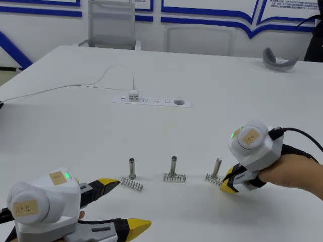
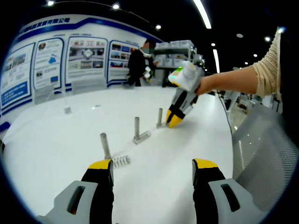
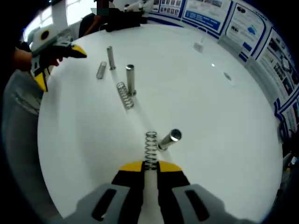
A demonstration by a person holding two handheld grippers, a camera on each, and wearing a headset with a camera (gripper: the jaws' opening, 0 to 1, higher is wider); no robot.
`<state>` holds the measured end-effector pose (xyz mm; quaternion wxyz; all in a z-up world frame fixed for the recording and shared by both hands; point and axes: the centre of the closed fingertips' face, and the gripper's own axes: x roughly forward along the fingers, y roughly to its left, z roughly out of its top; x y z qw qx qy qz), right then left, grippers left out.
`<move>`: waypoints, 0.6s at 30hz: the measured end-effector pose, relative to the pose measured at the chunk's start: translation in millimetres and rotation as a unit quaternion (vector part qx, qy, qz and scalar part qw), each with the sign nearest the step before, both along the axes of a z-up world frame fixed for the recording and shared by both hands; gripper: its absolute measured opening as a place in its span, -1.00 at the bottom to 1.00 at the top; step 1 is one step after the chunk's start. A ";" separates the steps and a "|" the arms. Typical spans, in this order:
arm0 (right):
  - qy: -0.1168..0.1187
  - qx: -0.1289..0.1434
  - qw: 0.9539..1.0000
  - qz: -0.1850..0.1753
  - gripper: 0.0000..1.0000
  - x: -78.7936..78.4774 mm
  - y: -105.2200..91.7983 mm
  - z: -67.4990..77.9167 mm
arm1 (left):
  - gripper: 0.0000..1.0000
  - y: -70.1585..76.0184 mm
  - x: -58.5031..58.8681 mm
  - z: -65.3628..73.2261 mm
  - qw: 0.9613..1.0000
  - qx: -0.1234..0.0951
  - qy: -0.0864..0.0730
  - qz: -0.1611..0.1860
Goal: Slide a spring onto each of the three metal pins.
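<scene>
white worktop (image 1: 75,116), middle pin (image 1: 173,165) of three upright. right gripper (image 3: 150,166) fingers clamped on near end of right spring (image 3: 150,145), lying flat right of middle pin. left gripper (image 2: 153,164) fingers wide apart, empty; left spring (image 2: 121,161) flat left of middle pin, just ahead of fingers.

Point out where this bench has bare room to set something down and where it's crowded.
Free: the band between the power strip and the pins, and the far left of the table. Crowded: the near edge, where pins, springs, the left gripper and the right gripper, shut on the rightmost spring, cluster.
</scene>
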<state>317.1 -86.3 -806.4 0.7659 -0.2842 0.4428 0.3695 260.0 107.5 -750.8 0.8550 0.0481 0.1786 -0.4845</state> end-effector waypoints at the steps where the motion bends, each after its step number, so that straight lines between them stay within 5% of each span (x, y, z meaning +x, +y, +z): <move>1: 0.002 0.000 1.000 0.001 -0.76 -0.3 -0.3 -0.1 | 0.39 -0.8 -0.2 -0.1 1.000 0.000 0.000 -0.002; 5: 0.005 0.006 1.000 0.001 -0.76 -0.3 -0.6 -0.2 | 0.39 -4.2 -0.4 0.1 1.000 -0.004 0.000 -0.006; 10: -0.024 -0.024 0.999 0.026 -0.77 -1.4 2.6 1.0 | 0.38 -11.3 -3.6 -0.7 1.000 -0.004 -0.001 -0.020; 18: -0.029 -0.048 0.997 0.046 -0.78 -0.3 3.1 1.3 | 0.35 -20.5 -6.1 4.4 0.999 0.005 -0.009 -0.038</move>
